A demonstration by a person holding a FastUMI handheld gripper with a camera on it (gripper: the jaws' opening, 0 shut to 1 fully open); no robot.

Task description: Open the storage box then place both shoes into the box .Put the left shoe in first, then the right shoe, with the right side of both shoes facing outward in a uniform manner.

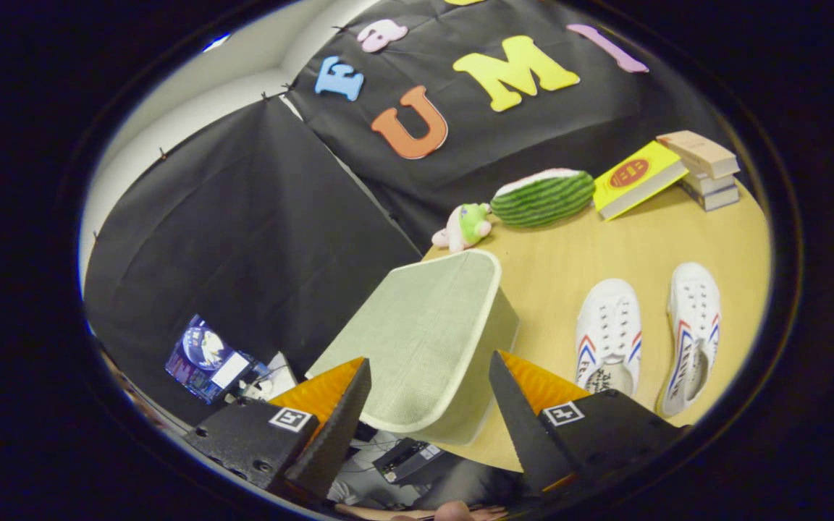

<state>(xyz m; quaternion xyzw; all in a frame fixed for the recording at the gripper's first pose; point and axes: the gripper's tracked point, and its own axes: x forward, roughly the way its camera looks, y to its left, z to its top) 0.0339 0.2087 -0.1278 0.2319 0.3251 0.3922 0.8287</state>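
Two white shoes (pixel 645 340) sit side by side on the counter (pixel 569 260), right of the closed storage box (pixel 424 340) just ahead of the wide-open, empty hand-held gripper (pixel 428 394).

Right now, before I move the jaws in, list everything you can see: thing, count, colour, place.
Fabric storage box with lid: one, pale green with cream trim, lid closed, at the table's near corner, between and just ahead of the fingers.
Canvas lace-up shoes: two, white with red and blue stripes, side by side on the table beside the box; one nearer the box, one farther from it.
Watermelon-slice plush: one, green striped, at the table's far side.
Small plush toy: one, pink and green, beside the watermelon.
Yellow book: one, leaning on the book stack.
Stacked books: small pile, pale covers, far corner.
Wooden table: one, light tan.
Gripper: one, jaws open, touching nothing.
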